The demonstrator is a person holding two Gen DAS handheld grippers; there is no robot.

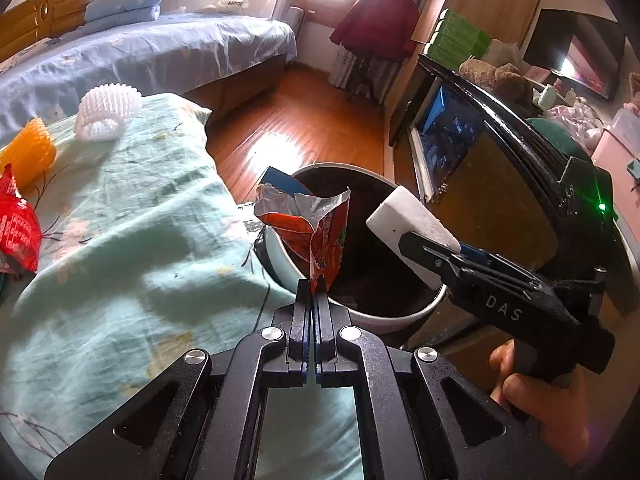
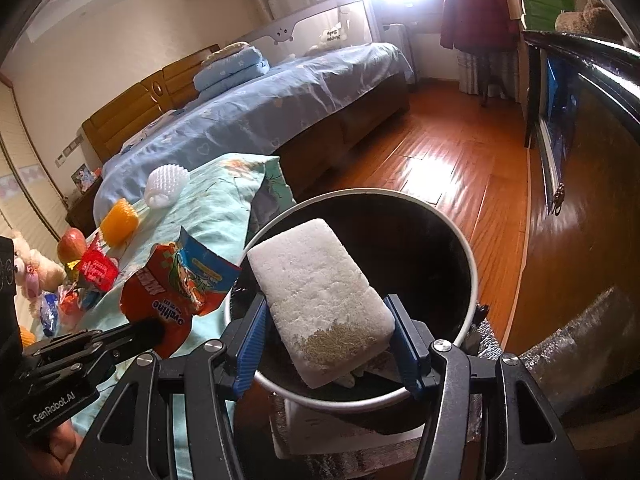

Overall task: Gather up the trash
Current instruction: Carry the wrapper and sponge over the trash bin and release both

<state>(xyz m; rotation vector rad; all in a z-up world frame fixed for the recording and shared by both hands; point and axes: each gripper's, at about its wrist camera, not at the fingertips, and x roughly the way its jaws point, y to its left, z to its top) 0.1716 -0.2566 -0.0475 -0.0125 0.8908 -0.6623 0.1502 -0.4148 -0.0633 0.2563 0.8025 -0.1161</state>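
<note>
My left gripper point(image 1: 313, 286) is shut on a torn red snack wrapper point(image 1: 316, 232) and holds it over the near rim of a white trash bin point(image 1: 400, 312) with a dark inside. It shows at the left of the right wrist view point(image 2: 152, 330) with the wrapper point(image 2: 180, 292). My right gripper point(image 2: 326, 344) is shut on a white foam block point(image 2: 320, 296) and holds it above the bin's opening point(image 2: 472, 280). It enters the left wrist view from the right point(image 1: 416, 246), with the foam block point(image 1: 412, 218) over the bin.
The bed-like surface with a light green floral cloth point(image 1: 120, 248) carries a white foam net point(image 1: 106, 114), an orange foam net point(image 1: 28, 156) and a red wrapper point(image 1: 16, 232). An apple point(image 2: 72, 242) and more wrappers lie further left. A dark cabinet point(image 1: 500, 152) stands right of the bin.
</note>
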